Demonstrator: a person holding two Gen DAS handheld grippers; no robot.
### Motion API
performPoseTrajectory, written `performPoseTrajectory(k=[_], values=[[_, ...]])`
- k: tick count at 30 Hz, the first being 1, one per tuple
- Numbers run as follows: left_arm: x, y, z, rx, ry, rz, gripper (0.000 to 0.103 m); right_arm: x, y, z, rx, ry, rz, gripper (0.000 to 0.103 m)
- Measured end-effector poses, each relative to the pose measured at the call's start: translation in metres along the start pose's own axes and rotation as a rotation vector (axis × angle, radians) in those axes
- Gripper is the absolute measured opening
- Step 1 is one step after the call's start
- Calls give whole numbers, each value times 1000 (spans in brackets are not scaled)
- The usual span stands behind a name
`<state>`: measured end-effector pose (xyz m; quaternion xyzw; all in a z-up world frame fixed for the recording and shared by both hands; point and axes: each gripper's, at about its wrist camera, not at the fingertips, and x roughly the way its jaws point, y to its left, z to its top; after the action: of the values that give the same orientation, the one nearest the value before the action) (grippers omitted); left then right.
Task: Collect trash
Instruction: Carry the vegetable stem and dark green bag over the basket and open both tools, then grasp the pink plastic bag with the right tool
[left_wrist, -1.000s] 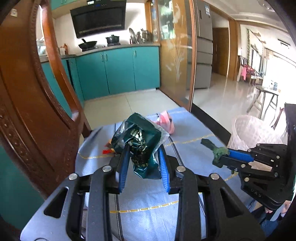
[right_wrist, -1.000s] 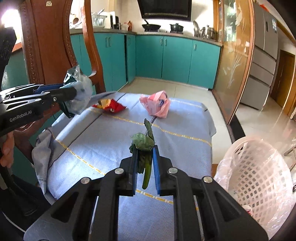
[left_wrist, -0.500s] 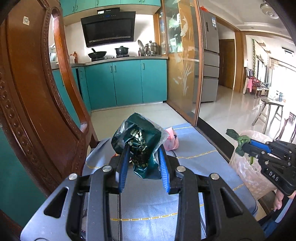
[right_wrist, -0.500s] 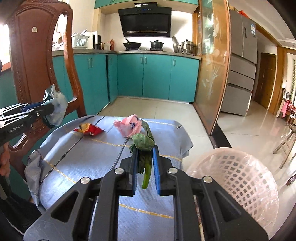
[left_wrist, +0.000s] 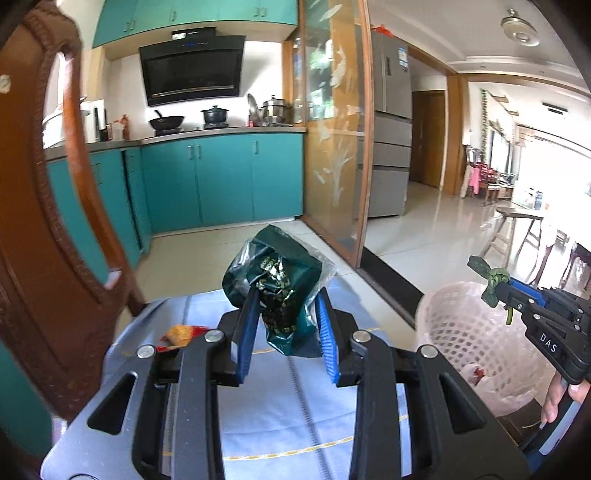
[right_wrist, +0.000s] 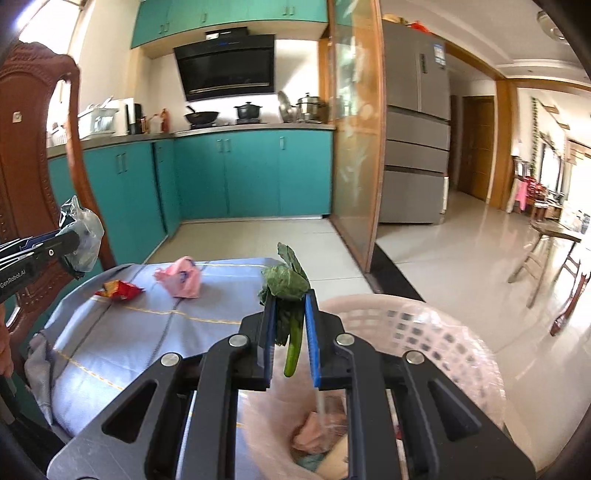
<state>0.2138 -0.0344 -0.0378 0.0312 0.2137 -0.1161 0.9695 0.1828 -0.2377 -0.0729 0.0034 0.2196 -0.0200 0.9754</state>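
Between the blue pads of the right gripper hangs a wilted green vegetable leaf, its pale green stalk pointing down, pinched firmly above the near rim of the pink mesh trash basket. This basket is lined with a thin plastic bag and already has some crumpled trash at the bottom. From the left wrist view, the same leaf sticks out from the right gripper over the basket, which stands just beside the right edge of the table. The left gripper is closed on a crumpled dark green snack bag that is partly wrapped in clear plastic, and it holds the bag in the air above the table. On the light blue tablecloth, at the far side, lie a pink plastic bag and, to its left, a red and yellow snack wrapper; they are near each other but apart. A carved wooden chair stands at the left of the table. Farther behind are the teal kitchen cabinets and a grey refrigerator.
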Motion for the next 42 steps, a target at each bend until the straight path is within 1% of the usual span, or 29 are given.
performPoseTrajectory(k=[5, 7, 11, 12, 17, 20, 22, 23, 24, 25, 26, 27, 28, 29, 30, 32, 34, 37, 38, 39, 40, 41, 42], values=[[12, -34, 1, 14, 9, -74, 32, -8, -31, -8, 44, 2, -63, 16], [17, -47, 0, 11, 18, -119, 32, -9, -45, -12, 61, 14, -96, 16], [35, -75, -4, -5, 59, -250, 32, -8, -64, -21, 85, 48, -132, 16], [39, -81, -5, -6, 70, -272, 32, -9, -69, -23, 87, 55, -139, 16], [63, -112, -13, -9, 131, -382, 32, -12, -85, -30, 101, 72, -156, 16], [75, -132, -17, 3, 164, -430, 32, -13, -90, -34, 111, 82, -157, 16], [82, -144, -20, 12, 185, -456, 33, -10, -92, -36, 111, 98, -152, 16], [87, -152, -23, 28, 208, -491, 35, -7, -92, -37, 109, 112, -141, 16], [87, -157, -24, 39, 217, -503, 37, -4, -90, -36, 107, 128, -127, 16], [89, -163, -27, 62, 225, -499, 43, -2, -88, -36, 104, 136, -125, 17], [88, -167, -27, 78, 226, -489, 48, 1, -86, -37, 96, 146, -126, 26], [87, -169, -29, 100, 217, -471, 57, 2, -84, -36, 90, 148, -131, 42], [86, -169, -29, 113, 207, -451, 60, 1, -81, -35, 83, 140, -142, 50], [86, -166, -30, 119, 203, -435, 61, 0, -78, -33, 81, 123, -147, 60], [87, -161, -30, 116, 204, -419, 61, -1, -75, -30, 83, 112, -137, 62], [87, -142, -28, 88, 210, -393, 61, 2, -70, -26, 88, 104, -116, 63], [86, -122, -24, 48, 211, -369, 66, 6, -63, -25, 89, 102, -104, 63], [83, -84, -14, -23, 190, -299, 71, 14, -50, -21, 91, 100, -73, 64], [82, -74, -13, -39, 186, -271, 72, 17, -44, -21, 90, 95, -60, 66], [82, -62, -10, -49, 185, -227, 72, 21, -38, -20, 91, 100, -55, 68], [80, -49, -7, -46, 184, -156, 72, 26, -31, -18, 94, 109, -35, 68], [79, -38, -7, -34, 175, -102, 72, 31, -23, -16, 99, 102, 9, 68], [77, -28, -5, -19, 164, -51, 72, 37, -15, -13, 110, 88, 60, 70]])
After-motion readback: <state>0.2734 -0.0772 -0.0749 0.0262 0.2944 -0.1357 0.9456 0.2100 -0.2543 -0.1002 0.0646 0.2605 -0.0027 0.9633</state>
